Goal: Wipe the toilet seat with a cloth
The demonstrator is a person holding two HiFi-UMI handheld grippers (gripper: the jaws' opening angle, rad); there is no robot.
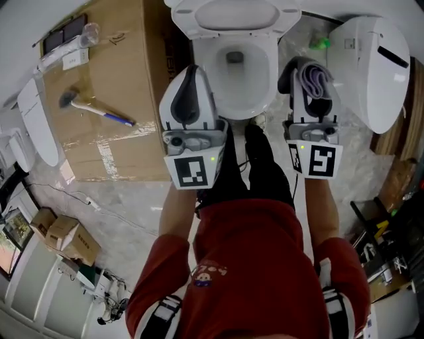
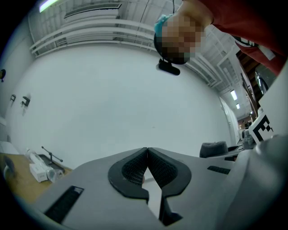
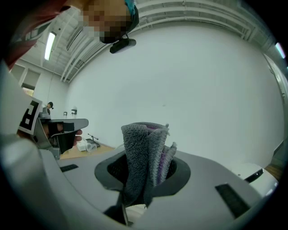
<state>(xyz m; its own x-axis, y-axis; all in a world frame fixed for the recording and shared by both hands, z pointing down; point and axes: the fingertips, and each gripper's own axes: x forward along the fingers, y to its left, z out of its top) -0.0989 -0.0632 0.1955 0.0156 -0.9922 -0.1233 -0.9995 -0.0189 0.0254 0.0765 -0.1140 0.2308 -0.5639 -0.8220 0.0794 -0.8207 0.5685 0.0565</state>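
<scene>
The white toilet stands at the top middle of the head view, its seat ringing the open bowl. My left gripper hovers at the seat's left edge; in the left gripper view it is shut, pads meeting with nothing between them. My right gripper is just right of the bowl, shut on a folded grey and purple cloth. In the right gripper view the cloth stands up out of the gripper. Both grippers point at a bare white wall.
A big cardboard box lies left of the toilet with a hammer on it. Another white toilet body stands to the right. A loose white seat and small cartons sit at the left; tools clutter the lower right.
</scene>
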